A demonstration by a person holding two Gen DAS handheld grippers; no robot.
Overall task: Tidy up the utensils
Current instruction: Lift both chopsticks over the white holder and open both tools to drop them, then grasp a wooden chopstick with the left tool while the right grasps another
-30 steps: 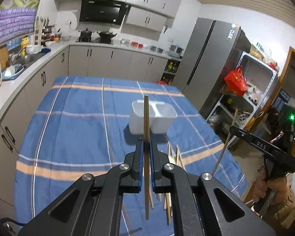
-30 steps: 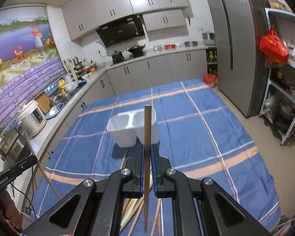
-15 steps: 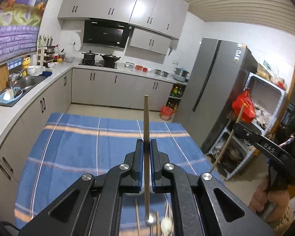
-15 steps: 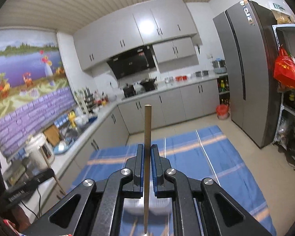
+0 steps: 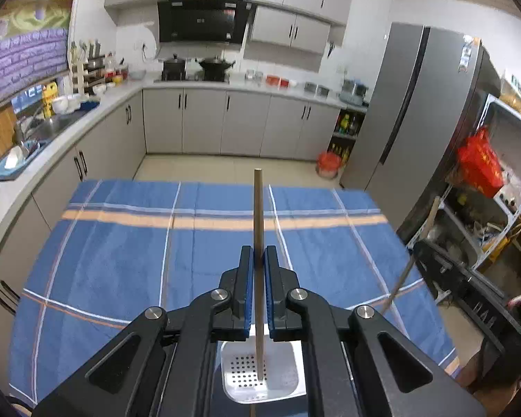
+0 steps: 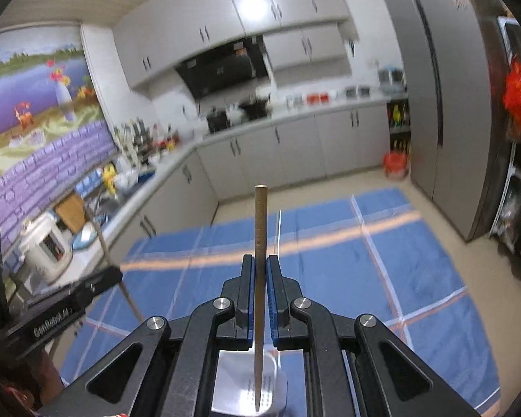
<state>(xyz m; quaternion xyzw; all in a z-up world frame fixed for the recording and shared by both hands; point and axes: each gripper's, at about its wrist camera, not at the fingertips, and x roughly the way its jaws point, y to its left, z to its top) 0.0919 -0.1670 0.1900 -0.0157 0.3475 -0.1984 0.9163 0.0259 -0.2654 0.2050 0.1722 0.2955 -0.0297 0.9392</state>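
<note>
Chopstick (image 5: 257, 229) clamped upright in left claw (image 5: 258, 260), lower end inside white holder (image 5: 281, 378)

In the right wrist view, white lettering on the black body of the left gripper (image 6: 120, 290) reads roughly "GenRobot.AI", blurred. No other text can be read.

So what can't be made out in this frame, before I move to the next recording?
- Left wrist view: the white holder shows only one perforated compartment; the left gripper hides the rest.
- Left wrist view: the chopstick tip's contact with the holder floor is unclear.
- Right wrist view: motion blur smears the counter; the right gripper covers most of the holder.
- Both views: utensils left on the tablecloth are out of frame.
</note>
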